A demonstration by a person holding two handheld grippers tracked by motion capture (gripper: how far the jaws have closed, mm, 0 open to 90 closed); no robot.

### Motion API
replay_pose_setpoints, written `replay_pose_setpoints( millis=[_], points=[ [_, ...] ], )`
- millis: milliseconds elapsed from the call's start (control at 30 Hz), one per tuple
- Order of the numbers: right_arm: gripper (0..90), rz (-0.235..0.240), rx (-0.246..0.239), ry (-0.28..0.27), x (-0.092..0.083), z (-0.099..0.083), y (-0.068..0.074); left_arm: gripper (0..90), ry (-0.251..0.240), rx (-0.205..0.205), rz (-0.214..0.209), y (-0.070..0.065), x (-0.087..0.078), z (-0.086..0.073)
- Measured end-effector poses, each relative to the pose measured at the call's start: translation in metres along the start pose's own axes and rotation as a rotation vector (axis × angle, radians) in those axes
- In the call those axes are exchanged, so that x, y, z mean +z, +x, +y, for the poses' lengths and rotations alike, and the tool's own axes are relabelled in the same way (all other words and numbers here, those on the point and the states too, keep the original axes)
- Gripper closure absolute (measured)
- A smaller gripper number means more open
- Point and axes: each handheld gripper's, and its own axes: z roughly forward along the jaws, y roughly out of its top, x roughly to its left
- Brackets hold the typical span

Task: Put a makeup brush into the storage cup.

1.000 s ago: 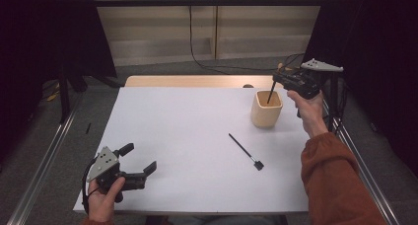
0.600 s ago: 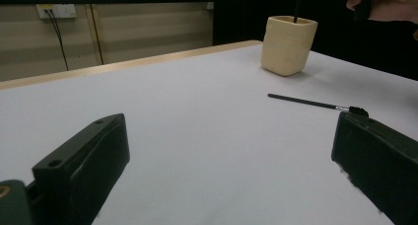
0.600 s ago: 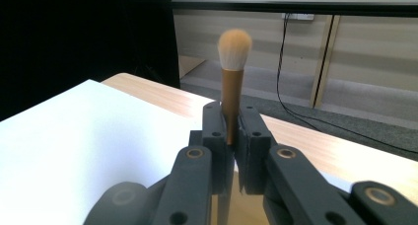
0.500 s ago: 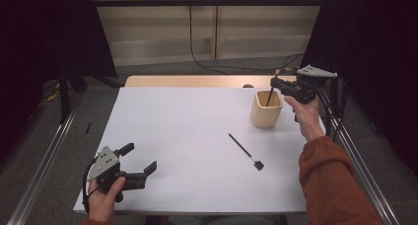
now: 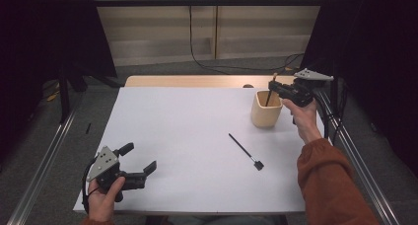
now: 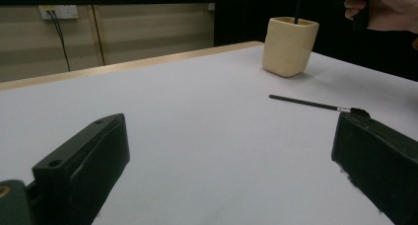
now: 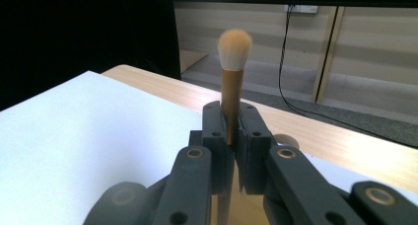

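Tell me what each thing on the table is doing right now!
Left hand-held gripper: open, holding nothing, low over the white table.
Right hand-held gripper: shut on the makeup brush.
Makeup brush: upright, bristles up, dark handle end down in the cup.
Cup: standing upright.
Thin black brush: lying flat on the table, untouched.

Wide-apart black jaws over the white table [image 6: 197, 136] — thin brush [image 6: 308, 103], beige cup [image 6: 289, 46] beyond.
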Motion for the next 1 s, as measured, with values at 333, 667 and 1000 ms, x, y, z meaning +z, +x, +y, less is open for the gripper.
replay_pose_setpoints(
  millis=[333, 667, 1000],
  points=[
    [84.4, 0.002, 0.001, 0.018, 0.004, -0.007, 0.001, 1.1, 0.001, -0.001, -0.001, 0.000, 0.000, 0.000],
    [81.2, 0.004, 0.010, 0.025, 0.003, -0.010, -0.001, 1.1, 0.001, -0.001, 0.000, 0.001, 0.000, 0.000],
    [54.5, -0.009, 0.021, 0.017, 0.003, -0.014, -0.001, 1.1, 0.003, 0.003, -0.001, 0.001, 0.000, -0.001]
  ],
)
